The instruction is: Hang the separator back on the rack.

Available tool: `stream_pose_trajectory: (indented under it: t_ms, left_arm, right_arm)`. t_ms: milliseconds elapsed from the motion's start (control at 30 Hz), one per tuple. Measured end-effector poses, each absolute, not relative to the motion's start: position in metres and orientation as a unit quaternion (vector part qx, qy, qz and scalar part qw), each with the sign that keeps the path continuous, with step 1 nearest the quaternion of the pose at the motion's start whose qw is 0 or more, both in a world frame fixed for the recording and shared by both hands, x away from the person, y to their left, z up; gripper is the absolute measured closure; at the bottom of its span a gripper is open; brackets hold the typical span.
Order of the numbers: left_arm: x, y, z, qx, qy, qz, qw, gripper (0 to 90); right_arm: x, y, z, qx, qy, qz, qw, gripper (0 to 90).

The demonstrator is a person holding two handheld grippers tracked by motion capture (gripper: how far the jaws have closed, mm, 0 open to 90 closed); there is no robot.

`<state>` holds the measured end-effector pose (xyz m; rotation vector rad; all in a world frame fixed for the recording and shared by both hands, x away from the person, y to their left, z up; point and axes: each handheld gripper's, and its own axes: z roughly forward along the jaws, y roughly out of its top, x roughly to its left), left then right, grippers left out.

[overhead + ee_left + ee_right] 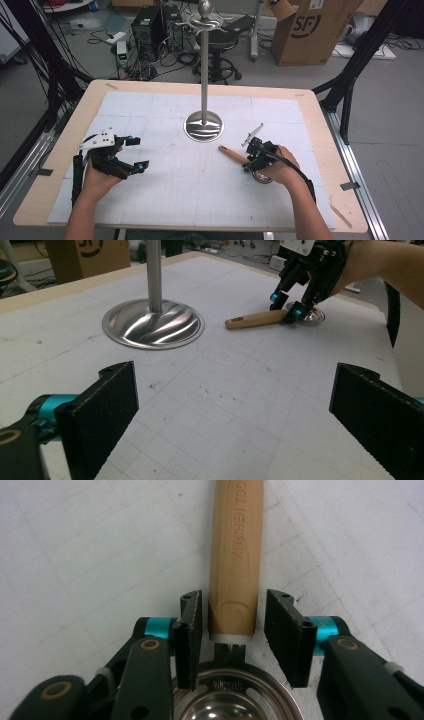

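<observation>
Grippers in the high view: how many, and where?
2. Left gripper, open, hovers over the mat's left side. Right gripper, right of the stand's base, straddles the wooden handle with jaws not yet closed.

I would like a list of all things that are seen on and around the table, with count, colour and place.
Metal stand: one, silver, round base at the table's middle, pole rising upright.
Utensil with wooden handle: one, tan handle, metal round head, lying flat right of the stand's base.
Grid mat: one, white, covering the table.
Table: one, light wood.
Cardboard box: one, brown, on the floor behind.
Computer tower: black, on the floor behind, among cables.
Stool: one, black, behind the stand.
Left tool: black with blue, open, above the mat at left.
Right tool: black with blue, jaws either side of the handle's end, a gap still visible.
</observation>
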<state>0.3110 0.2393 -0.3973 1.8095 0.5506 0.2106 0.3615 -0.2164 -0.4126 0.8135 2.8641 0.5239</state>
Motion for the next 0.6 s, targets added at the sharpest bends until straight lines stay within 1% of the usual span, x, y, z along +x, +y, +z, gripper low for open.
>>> stream_pose_trajectory:
  t_ms: [233,300,600]
  left_arm:
    - [0.3109,0.2390,-0.3973,0.774,0.237,0.091,0.580,6.0]
    - [0.3108,0.2385,-0.3975,0.774,0.237,0.090,0.581,6.1]
    - [0.3111,0.2392,-0.3974,0.774,0.236,0.090,0.581,6.1]
  right_arm:
    - [0.3615,-0.2136,-0.4121,0.267,0.948,0.161,0.058,65.6]
    - [0.3617,-0.2135,-0.4121,0.268,0.948,0.161,0.051,66.6]
    - [0.3616,-0.2104,-0.4114,0.264,0.951,0.151,0.059,66.9]
